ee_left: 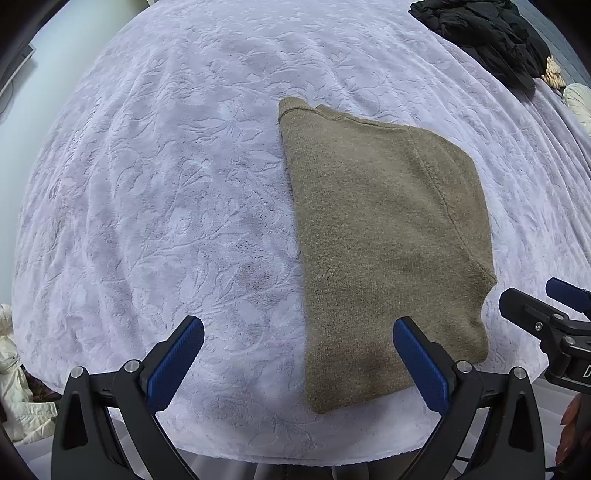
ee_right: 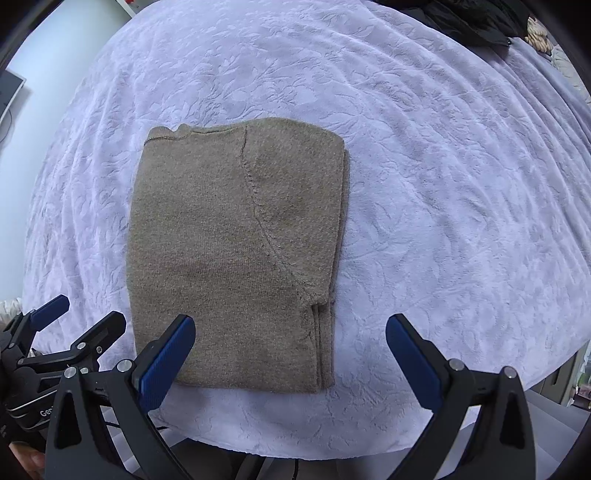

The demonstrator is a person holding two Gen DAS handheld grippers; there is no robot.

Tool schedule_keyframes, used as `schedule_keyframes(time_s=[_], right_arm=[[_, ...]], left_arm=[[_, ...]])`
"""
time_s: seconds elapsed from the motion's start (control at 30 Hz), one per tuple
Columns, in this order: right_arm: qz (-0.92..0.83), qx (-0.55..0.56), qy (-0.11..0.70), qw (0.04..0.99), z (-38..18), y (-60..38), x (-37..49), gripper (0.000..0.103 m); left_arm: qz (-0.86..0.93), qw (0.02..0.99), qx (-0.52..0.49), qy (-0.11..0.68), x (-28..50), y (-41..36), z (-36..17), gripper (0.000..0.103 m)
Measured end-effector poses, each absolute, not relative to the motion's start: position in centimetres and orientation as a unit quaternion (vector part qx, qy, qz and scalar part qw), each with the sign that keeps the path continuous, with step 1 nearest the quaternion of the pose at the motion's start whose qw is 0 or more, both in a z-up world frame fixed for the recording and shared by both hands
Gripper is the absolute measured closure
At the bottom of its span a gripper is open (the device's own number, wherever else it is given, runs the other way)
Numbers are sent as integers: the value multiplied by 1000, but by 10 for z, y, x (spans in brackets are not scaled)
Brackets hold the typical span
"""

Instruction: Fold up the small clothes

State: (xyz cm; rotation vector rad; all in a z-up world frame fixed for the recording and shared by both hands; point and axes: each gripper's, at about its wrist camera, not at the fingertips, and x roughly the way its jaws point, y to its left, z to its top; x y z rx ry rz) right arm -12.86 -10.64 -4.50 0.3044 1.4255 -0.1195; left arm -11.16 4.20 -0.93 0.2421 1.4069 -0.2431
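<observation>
We see a tan sweater (ee_left: 384, 243) lying folded into a neat rectangle on the bed (ee_left: 166, 184), close to its near edge. The bed is covered by a pale lilac blanket with an embossed leaf pattern. A curved sleeve seam runs across the sweater's top layer, and stacked layers show along its right side in the right wrist view (ee_right: 236, 254).

Our left gripper (ee_left: 298, 363) hovers above the near edge with its jaws spread wide and nothing between them; its right blue pad (ee_left: 421, 363) overlaps the sweater's near corner in the picture, but we cannot tell whether it touches. Our right gripper (ee_right: 290, 360) is likewise wide open and empty, its left pad (ee_right: 166, 360) over the sweater's near left part, its right pad over bare blanket.

Each gripper shows at the edge of the other's view, so the two are side by side.

At the far right corner of the bed lies a heap of black clothes (ee_left: 484, 33). A white garment (ee_left: 14, 391) sits off the bed at the left.
</observation>
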Motion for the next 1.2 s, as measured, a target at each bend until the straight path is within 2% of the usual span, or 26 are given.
schedule_keyframes(time_s=[1.2], right_arm=[[-54, 137, 651, 745, -45, -108, -128, 0]], left_arm=[[-107, 748, 119, 644, -113, 38, -8, 0]])
